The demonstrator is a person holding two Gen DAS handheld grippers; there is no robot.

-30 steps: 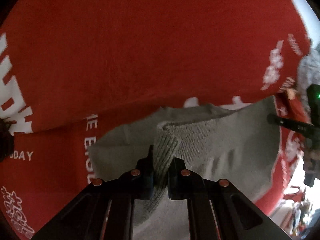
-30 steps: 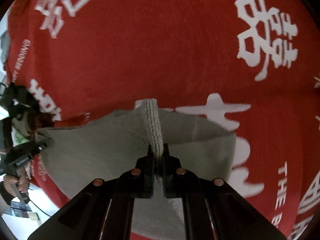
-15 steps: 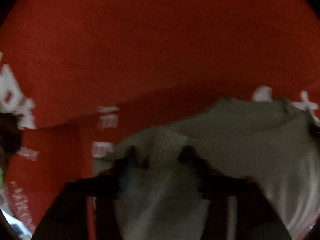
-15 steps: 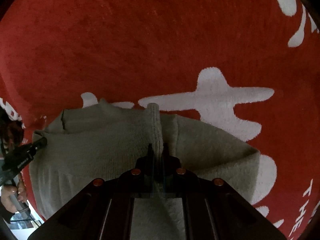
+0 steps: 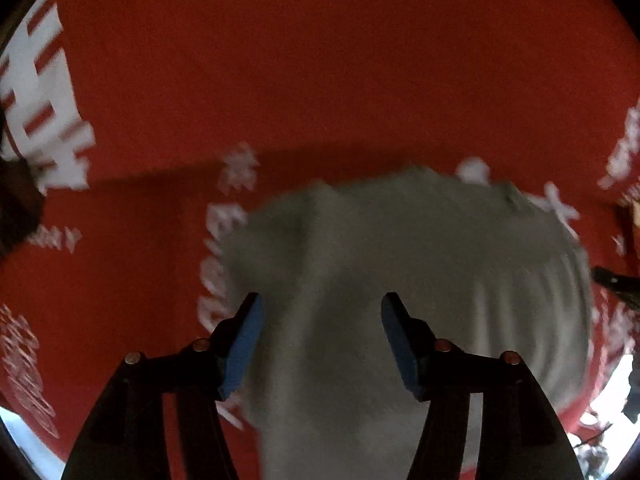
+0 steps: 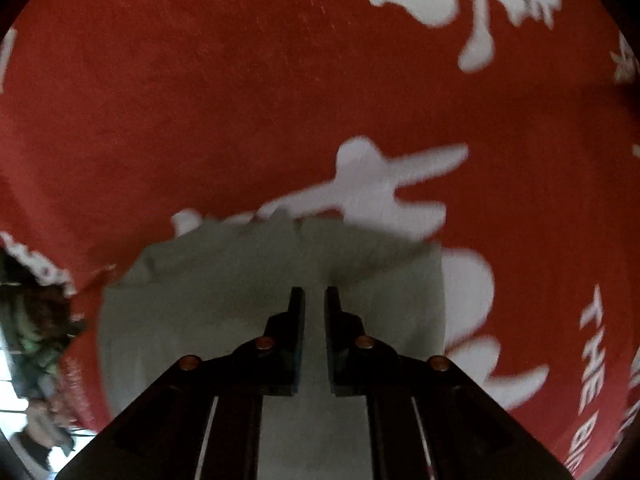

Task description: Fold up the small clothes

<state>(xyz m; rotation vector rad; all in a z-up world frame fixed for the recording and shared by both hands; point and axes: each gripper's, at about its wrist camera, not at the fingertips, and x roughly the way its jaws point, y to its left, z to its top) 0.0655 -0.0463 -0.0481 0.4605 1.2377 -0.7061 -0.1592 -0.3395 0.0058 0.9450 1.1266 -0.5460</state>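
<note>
Blue pads (image 5: 244,336) line the jaws of the left gripper (image 5: 320,308), which stand wide apart over the grey knit garment (image 5: 400,240); the cloth lies between and beneath them, but neither pad presses on it, so that side is free. The jaws of the right gripper (image 6: 314,296) are drawn almost together, with only a narrow slot between them, and grey knit shows through the slot. Whether a thin fold is caught there I cannot tell. The garment (image 6: 200,300) lies bunched and partly doubled on the red cloth (image 5: 320,80) with white lettering, its far edge uneven and its left side puckered in the right wrist view. The main risk, as I judge it, is uneven handling: if the right jaws do hold a fold and that hand lifts or pulls while the left has nothing, the knit would drag sideways and undo the fold already laid. A second risk is a deep regrasp by the left jaws, which could pinch two layers at once, or nip the red cloth (image 6: 200,120) underneath along with the garment and wrinkle both. Soft knit also springs back, so a fold released without being pressed flat may open by itself.
</note>
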